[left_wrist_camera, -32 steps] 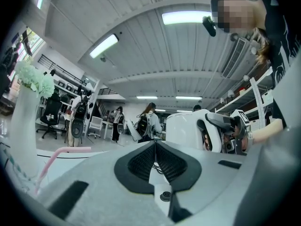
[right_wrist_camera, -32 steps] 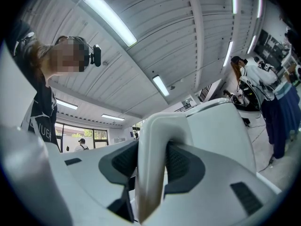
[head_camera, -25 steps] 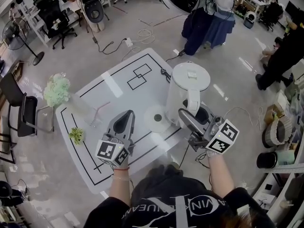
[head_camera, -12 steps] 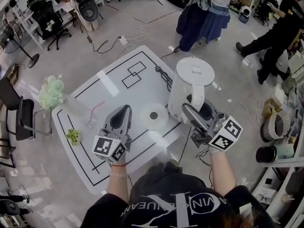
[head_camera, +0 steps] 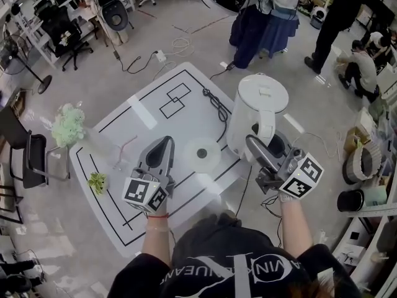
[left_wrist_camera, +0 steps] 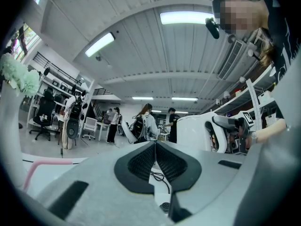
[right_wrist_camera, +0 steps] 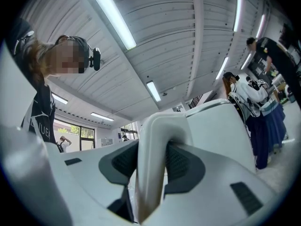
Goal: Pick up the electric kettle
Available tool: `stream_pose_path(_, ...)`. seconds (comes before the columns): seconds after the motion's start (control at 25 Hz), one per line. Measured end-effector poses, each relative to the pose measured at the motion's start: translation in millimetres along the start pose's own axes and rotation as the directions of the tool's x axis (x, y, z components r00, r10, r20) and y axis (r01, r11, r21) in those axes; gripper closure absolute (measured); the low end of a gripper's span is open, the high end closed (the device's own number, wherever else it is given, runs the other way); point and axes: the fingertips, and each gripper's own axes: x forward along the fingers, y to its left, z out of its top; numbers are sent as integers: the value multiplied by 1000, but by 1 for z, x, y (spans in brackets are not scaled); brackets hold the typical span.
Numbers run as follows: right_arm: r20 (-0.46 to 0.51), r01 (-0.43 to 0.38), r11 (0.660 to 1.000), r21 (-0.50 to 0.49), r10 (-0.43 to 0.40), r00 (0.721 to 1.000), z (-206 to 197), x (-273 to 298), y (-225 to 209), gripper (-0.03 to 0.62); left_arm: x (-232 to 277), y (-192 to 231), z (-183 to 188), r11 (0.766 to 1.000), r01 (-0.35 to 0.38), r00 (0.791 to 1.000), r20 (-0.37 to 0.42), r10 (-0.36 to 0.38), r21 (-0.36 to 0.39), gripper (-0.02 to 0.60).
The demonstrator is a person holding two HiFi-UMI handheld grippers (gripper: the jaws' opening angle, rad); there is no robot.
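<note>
The white electric kettle point(head_camera: 257, 107) hangs over the table's right edge, off its round base point(head_camera: 201, 155). My right gripper point(head_camera: 260, 149) is shut on the kettle's handle point(head_camera: 265, 129). In the right gripper view the dark pads press both sides of the white handle point(right_wrist_camera: 151, 154), with the kettle body point(right_wrist_camera: 221, 131) behind. My left gripper point(head_camera: 165, 143) hovers over the table left of the base, jaws shut with nothing between them. In the left gripper view the pads of my left gripper point(left_wrist_camera: 155, 147) meet, and the kettle point(left_wrist_camera: 195, 132) shows at the right.
The white table point(head_camera: 155, 107) carries black line markings, a black cord point(head_camera: 217, 107), a vase of pale green flowers point(head_camera: 68, 124), a glass with a pink straw point(head_camera: 124, 149) and a small plant point(head_camera: 97, 180). A chair point(head_camera: 31, 154) stands to the left. People stand at back right.
The right gripper has carried the kettle a little to the right, further from its base. The left gripper has hardly shifted. A person at the back right has walked on.
</note>
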Motion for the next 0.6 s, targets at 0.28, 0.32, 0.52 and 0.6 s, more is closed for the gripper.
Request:
stream_pose_path(0.28,8,11,1000,-14,-11,1000,5,-4,-1,447,0,0,4,1000,5,1000,11,-5,3,568)
stream_pose_path(0.32,9,12,1000,-16,-12,1000,5,-4,-1,447,0,1,4,1000,6,1000,11,-6,3,569)
stream_pose_path(0.52,15,19,1000,-18,-19,1000,6,-5,-1,447,0,1,4,1000,10,1000,12,-10,6,568)
stream_pose_path(0.6,18,22,1000,-16,-22,1000,5,-6,0,447,-1,1,3,1000,9,1000,11,-9,6,568)
